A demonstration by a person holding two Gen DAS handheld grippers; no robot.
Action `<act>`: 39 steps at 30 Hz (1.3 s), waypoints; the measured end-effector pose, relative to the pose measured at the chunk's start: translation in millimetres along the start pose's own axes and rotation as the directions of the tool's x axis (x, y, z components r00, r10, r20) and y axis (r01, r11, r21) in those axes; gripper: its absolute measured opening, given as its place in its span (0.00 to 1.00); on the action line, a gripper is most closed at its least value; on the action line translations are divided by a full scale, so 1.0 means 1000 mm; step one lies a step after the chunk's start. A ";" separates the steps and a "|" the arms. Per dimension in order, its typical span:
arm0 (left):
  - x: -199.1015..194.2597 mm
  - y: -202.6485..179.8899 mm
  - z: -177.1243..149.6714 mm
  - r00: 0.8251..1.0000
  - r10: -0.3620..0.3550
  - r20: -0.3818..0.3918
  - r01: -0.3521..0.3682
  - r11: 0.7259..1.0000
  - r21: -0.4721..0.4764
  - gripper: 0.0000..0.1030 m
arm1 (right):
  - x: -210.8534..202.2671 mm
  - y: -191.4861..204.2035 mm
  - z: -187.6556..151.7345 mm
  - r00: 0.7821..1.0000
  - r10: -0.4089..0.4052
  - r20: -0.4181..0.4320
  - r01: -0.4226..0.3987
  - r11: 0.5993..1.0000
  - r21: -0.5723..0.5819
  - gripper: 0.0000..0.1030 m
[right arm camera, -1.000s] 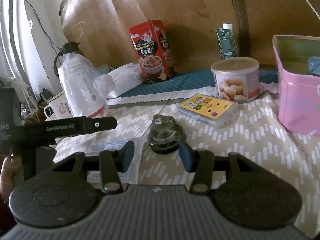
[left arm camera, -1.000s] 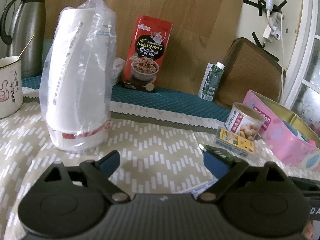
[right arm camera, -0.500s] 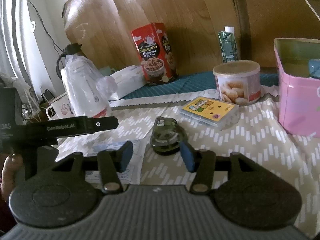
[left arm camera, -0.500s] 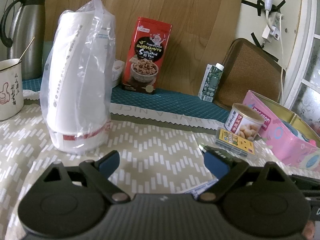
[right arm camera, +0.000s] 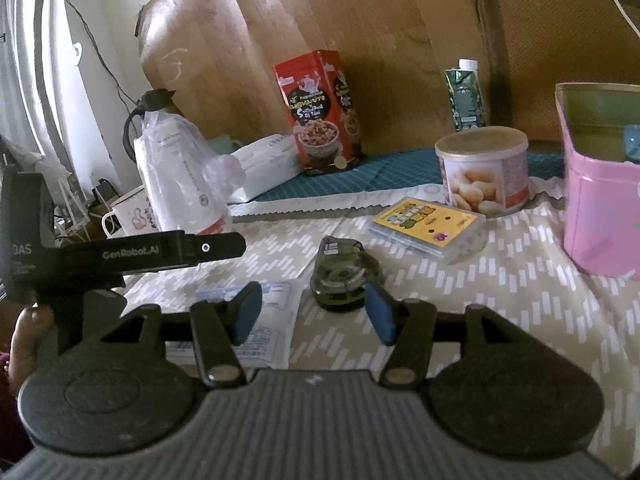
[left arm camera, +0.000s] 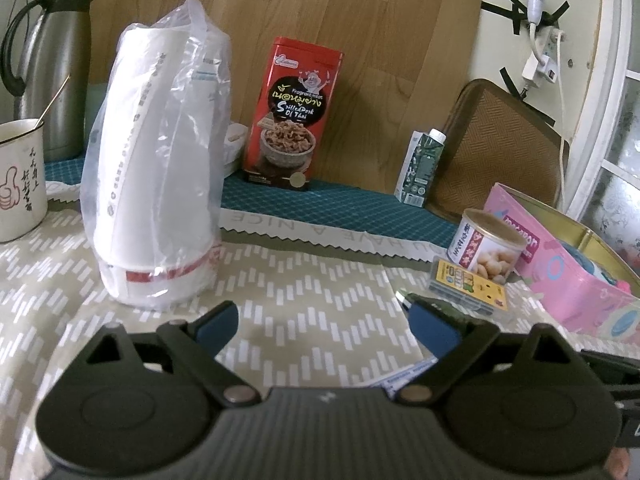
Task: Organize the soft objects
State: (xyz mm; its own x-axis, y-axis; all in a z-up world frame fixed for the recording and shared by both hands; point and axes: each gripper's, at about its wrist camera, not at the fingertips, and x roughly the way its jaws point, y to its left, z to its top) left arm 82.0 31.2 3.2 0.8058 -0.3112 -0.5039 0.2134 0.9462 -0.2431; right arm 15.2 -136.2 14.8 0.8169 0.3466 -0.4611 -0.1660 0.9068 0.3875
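The desk [left arm camera: 320,292] wears a beige chevron cloth with a teal mat along its back edge, wood-grain board leaning behind. From the left stand a steel flask [left arm camera: 52,68], a mug [left arm camera: 20,176], a plastic bag [left arm camera: 160,168] wrapped round a white stack, a red box [left arm camera: 294,114], a green carton [left arm camera: 422,168], a can [left arm camera: 486,246], a yellow case [left arm camera: 468,286] and a pink tin [left arm camera: 560,264].

The left gripper [left arm camera: 324,324] hovers over bare cloth, jaws spread and empty; the bag stands upright just ahead and left of its left finger.

The right gripper [right arm camera: 312,314] is spread too, holding nothing — a dark tape dispenser [right arm camera: 342,274] lies just ahead between its fingertips, apart from both. Only this view shows a flat blue-and-white packet [right arm camera: 248,320] under the left finger, a white tissue pack [right arm camera: 268,158] behind the bag, and the left gripper's body at far left.
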 end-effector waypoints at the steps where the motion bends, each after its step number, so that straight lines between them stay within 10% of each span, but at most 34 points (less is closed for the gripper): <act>1: 0.000 0.000 0.000 1.000 -0.002 0.000 0.002 1.000 -0.002 0.93 | 0.000 0.001 0.000 1.000 0.001 -0.002 -0.001 1.000 -0.003 0.58; 39: -0.015 0.012 -0.002 0.998 -0.054 0.038 0.057 0.995 -0.079 0.93 | -0.004 0.007 -0.002 1.000 0.020 0.008 -0.020 0.999 -0.047 0.68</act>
State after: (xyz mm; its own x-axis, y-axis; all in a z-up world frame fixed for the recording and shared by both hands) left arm 71.2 46.8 6.3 0.8136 -0.3581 -0.4581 0.2144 0.9171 -0.3361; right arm 10.2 -130.9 17.7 0.8175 0.3632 -0.4469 -0.2080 0.9099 0.3589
